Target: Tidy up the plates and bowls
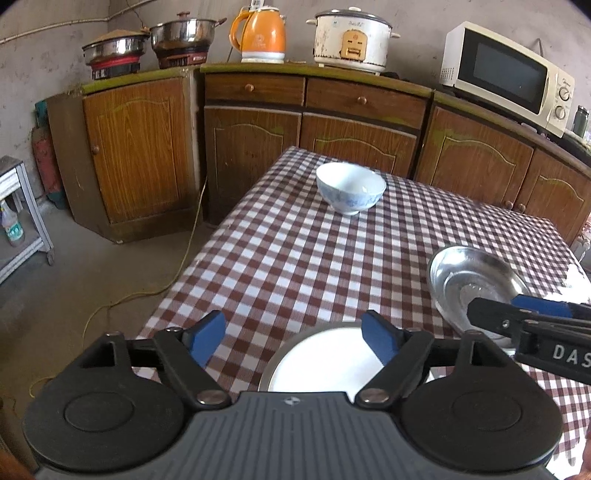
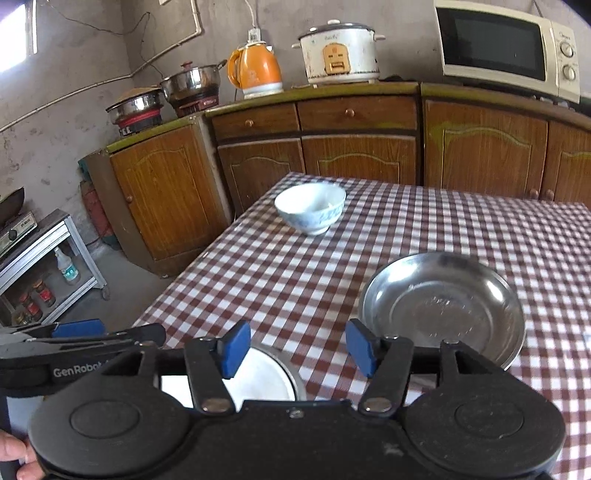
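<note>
A white plate (image 1: pixel 321 362) with a grey metal rim lies at the near edge of the checked table (image 1: pixel 288 258), partly hidden by my left gripper (image 1: pixel 293 339), which hangs open just above it, holding nothing. My right gripper (image 2: pixel 299 349) is also open and empty, above the same white plate (image 2: pixel 266 376). To the right lies an empty steel plate (image 2: pixel 443 310), also in the left wrist view (image 1: pixel 476 280). Farther back stands a white bowl (image 1: pixel 351 186) with blue patterning (image 2: pixel 310 206). Each gripper shows at the other's side: right gripper (image 1: pixel 506 306), left gripper (image 2: pixel 114 332).
Wooden cabinets (image 1: pixel 354 147) line the wall behind the table, bearing an orange kettle (image 1: pixel 260 33), a rice cooker (image 1: pixel 352 37), a microwave (image 1: pixel 506 74) and pots (image 1: pixel 184 35). A yellow cable (image 1: pixel 177 266) runs on the floor at left, near a metal shelf (image 2: pixel 55 258).
</note>
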The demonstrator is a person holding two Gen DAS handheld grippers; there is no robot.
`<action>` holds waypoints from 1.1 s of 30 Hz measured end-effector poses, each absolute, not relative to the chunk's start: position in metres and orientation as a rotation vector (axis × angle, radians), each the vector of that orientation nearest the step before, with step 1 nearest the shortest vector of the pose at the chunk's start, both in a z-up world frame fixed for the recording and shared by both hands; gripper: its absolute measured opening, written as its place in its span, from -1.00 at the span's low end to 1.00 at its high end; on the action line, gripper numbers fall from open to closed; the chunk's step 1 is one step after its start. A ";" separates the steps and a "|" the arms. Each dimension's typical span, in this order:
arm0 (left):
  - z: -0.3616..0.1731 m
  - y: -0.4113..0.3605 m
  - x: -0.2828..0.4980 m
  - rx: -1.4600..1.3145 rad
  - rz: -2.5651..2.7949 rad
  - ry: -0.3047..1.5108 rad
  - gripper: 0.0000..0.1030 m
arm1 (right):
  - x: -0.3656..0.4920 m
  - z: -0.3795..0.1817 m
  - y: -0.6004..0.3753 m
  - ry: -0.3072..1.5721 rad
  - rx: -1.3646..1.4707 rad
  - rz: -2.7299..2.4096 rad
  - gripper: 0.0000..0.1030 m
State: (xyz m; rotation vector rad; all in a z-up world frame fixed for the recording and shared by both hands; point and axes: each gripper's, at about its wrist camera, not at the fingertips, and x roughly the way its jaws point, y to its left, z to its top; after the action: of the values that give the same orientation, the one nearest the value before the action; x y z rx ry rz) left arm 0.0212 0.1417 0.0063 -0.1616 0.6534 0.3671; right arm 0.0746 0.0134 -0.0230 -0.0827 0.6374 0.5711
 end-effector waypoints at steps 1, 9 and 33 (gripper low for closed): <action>0.009 0.140 0.022 -0.158 0.365 0.650 0.67 | 0.075 -0.019 0.012 0.632 -0.083 0.569 0.41; 0.025 0.133 0.027 -0.147 0.352 0.639 0.77 | 0.075 0.000 0.002 0.612 -0.084 0.573 0.51; 0.061 0.126 0.046 -0.114 0.338 0.590 0.82 | 0.088 0.042 0.003 0.546 -0.088 0.583 0.53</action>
State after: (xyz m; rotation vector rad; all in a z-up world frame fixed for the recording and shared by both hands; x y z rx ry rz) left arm 0.0463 0.1258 0.0614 -0.1141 0.5895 0.3379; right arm 0.0884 0.0028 0.0422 -0.0881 0.5461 0.5833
